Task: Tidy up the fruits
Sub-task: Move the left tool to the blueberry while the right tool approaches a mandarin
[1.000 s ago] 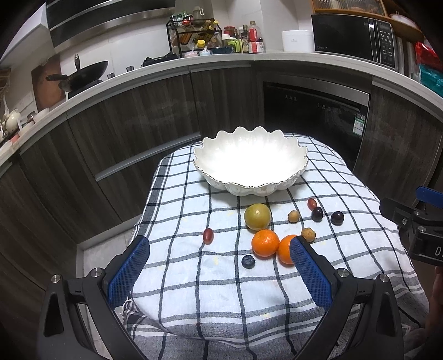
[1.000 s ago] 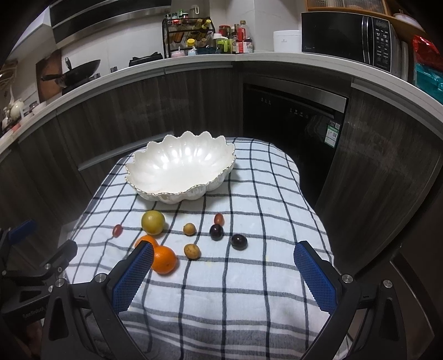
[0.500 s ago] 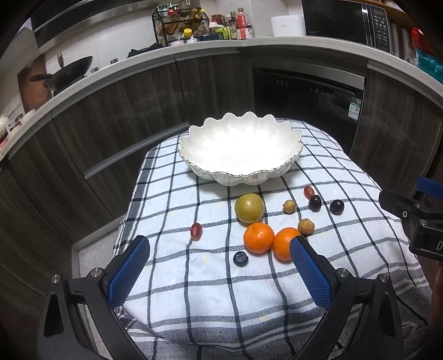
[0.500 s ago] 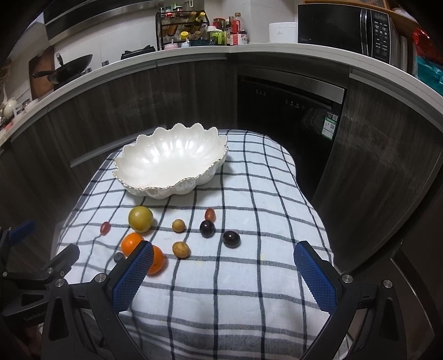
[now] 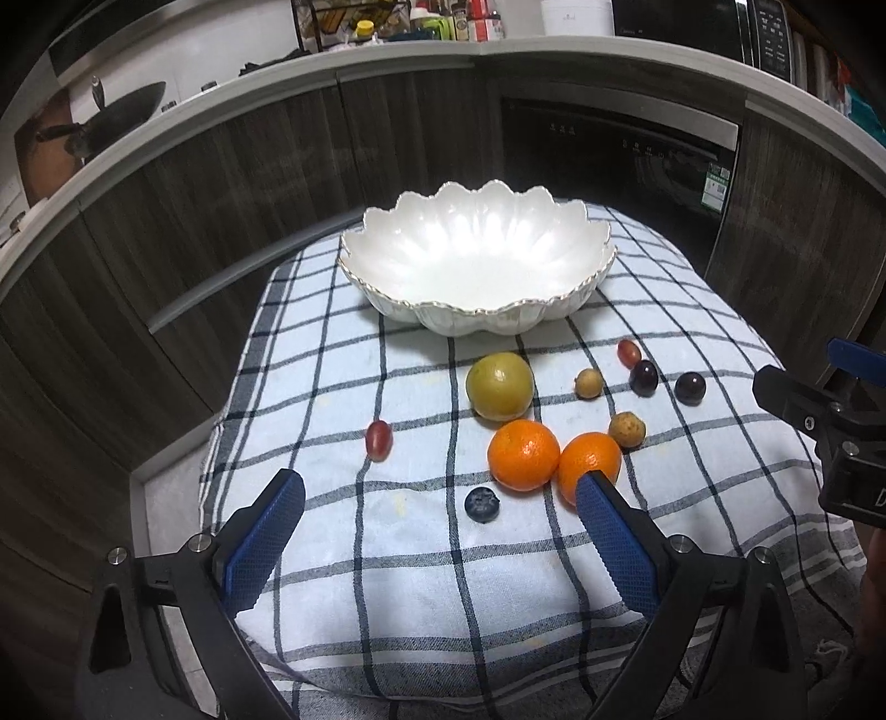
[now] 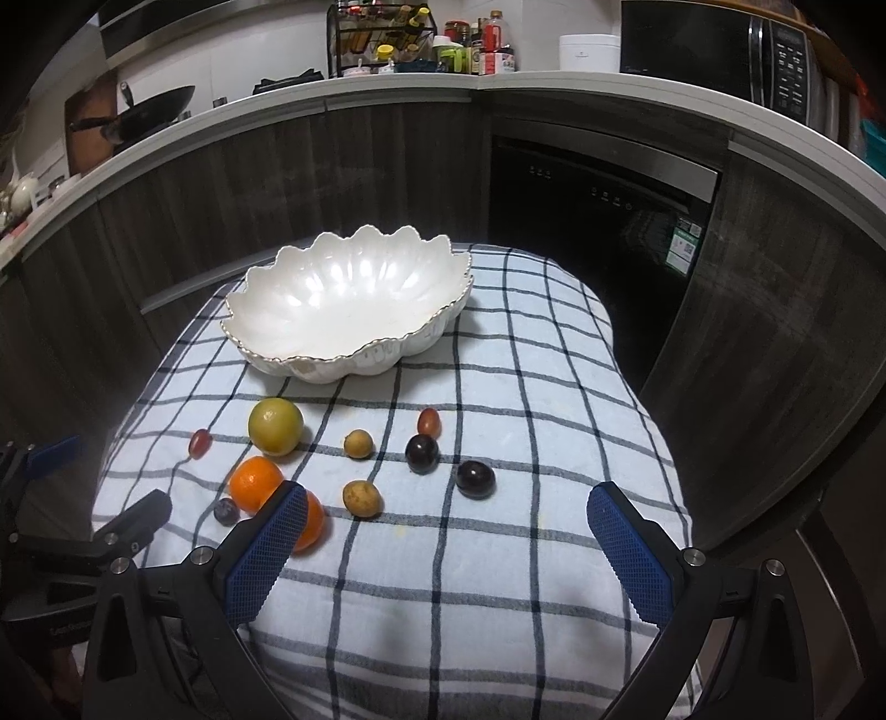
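A white scalloped bowl stands empty at the far side of a checked cloth. In front of it lie a yellow-green fruit, two oranges, a blueberry, red grapes, dark grapes and small brown fruits. My left gripper hangs open above the cloth's near side, with nothing between its fingers. My right gripper is open too, near the dark grapes.
A curved kitchen counter with dark cabinets wraps around behind. A wok, a spice rack, bottles and a microwave stand on it. A dishwasher front is behind the table at right.
Both grippers have moved forward and lower toward the fruit; the bowl and fruits look larger and closer. Nothing on the cloth has moved.
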`<state>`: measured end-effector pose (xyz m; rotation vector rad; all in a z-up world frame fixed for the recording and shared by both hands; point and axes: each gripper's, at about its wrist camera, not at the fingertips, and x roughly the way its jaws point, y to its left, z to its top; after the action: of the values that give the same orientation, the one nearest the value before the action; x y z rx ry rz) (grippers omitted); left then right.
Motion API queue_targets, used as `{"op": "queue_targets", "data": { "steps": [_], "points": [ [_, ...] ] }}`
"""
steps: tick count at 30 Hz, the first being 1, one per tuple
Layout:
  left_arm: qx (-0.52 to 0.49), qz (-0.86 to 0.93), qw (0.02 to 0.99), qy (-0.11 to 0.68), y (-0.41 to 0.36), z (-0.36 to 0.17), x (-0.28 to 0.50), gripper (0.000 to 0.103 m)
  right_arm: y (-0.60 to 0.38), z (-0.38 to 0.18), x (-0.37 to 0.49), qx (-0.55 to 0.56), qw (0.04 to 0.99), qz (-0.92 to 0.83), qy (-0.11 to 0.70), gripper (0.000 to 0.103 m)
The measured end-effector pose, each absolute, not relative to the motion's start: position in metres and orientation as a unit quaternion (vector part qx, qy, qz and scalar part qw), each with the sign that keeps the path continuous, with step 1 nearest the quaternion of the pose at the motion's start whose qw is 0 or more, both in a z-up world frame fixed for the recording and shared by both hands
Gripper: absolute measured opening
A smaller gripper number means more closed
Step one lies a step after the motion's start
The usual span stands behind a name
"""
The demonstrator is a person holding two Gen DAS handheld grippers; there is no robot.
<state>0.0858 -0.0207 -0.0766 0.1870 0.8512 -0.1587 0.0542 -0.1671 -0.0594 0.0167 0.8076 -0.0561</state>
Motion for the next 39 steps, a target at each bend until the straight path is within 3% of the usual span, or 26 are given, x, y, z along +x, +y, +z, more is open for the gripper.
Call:
{"op": "queue_targets", "data": {
  "steps": [15,19,26,39],
  "points": [
    [0.088,-0.090,0.889,0.440,-0.019,-0.107,0.103,0.093,-0.153,-0.082,0.076,0.000,0.911,-0.007,0.412,0.097],
    [0.087,-0.101,0.882,0.452,-0.021,-0.115,0.106,0.085,-0.149,-0.086,0.080,-0.002,0.910,0.001,0.415,0.094],
    [0.089,-0.108,0.878,0.459,-0.023,-0.123,0.110,0.080,-0.140,-0.091,0.084,-0.003,0.908,0.023,0.419,0.092],
    [0.102,-0.127,0.863,0.478,-0.033,-0.139,0.114,0.061,-0.124,-0.107,0.095,0.014,0.890,0.076,0.449,0.080]
  ]
}}
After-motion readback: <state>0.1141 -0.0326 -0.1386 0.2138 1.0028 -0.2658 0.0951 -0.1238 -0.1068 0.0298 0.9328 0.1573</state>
